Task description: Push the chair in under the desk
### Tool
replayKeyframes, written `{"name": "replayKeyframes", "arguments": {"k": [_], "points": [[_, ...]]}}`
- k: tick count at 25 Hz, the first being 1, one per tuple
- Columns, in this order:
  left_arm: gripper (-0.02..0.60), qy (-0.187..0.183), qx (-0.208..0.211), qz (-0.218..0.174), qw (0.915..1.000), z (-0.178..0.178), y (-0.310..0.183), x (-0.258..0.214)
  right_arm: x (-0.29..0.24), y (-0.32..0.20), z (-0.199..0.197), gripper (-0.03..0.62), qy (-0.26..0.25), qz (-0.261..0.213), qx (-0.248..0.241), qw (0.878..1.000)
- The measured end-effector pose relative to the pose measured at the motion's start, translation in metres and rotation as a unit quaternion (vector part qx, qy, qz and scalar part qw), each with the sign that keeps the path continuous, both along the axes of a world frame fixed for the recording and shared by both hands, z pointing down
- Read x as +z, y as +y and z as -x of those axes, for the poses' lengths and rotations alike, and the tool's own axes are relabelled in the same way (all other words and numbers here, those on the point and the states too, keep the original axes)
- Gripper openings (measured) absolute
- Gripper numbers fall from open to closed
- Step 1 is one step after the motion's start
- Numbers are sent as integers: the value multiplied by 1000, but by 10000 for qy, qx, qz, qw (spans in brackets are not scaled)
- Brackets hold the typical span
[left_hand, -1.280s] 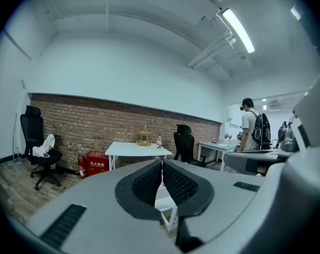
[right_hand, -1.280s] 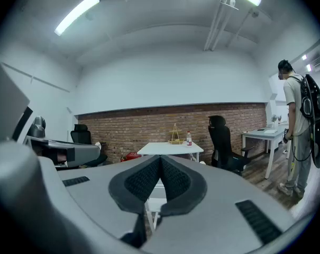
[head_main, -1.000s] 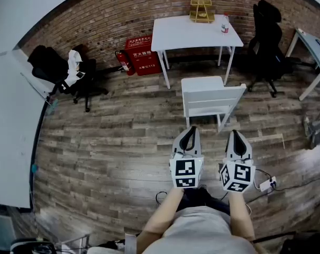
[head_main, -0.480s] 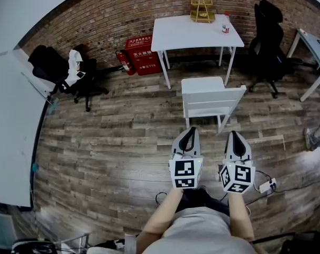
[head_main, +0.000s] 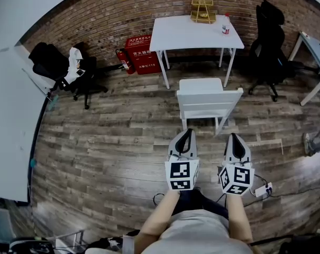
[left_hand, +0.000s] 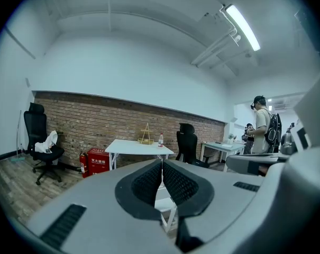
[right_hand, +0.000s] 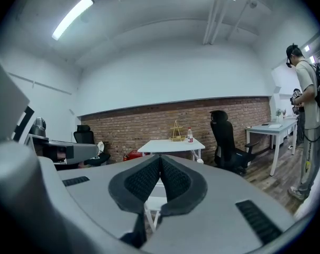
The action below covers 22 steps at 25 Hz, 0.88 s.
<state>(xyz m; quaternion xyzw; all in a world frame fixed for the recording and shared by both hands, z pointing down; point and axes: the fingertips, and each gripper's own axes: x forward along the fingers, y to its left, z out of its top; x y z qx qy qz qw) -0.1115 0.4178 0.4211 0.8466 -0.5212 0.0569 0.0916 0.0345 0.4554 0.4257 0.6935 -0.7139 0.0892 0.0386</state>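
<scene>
Approach step: chair [head_main: 201,84] stands pulled out, on the near side of the desk [head_main: 194,32]. Left gripper [head_main: 187,133] and right gripper [head_main: 235,137], jaws together and empty, hover short of its backrest [head_main: 210,100]. Next, probably plant both there and push deskward.

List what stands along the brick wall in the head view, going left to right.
black chair with a white cloth → fire extinguisher → red box → white desk → tall black chair → second desk

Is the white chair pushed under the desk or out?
Out: the white chair stands in front of the desk, its whole seat uncovered.
</scene>
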Motion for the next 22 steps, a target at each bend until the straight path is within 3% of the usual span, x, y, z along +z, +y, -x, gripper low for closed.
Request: {"name": "replayKeyframes", "arguments": {"k": [10, 22], "points": [[20, -136, -135, 68, 9998, -9, 1, 10, 10, -2, -13, 17, -125, 77, -123, 9998], [20, -135, -200, 221, 9995, -4, -49, 25, 19, -52, -16, 17, -163, 182, -115, 9996]]}}
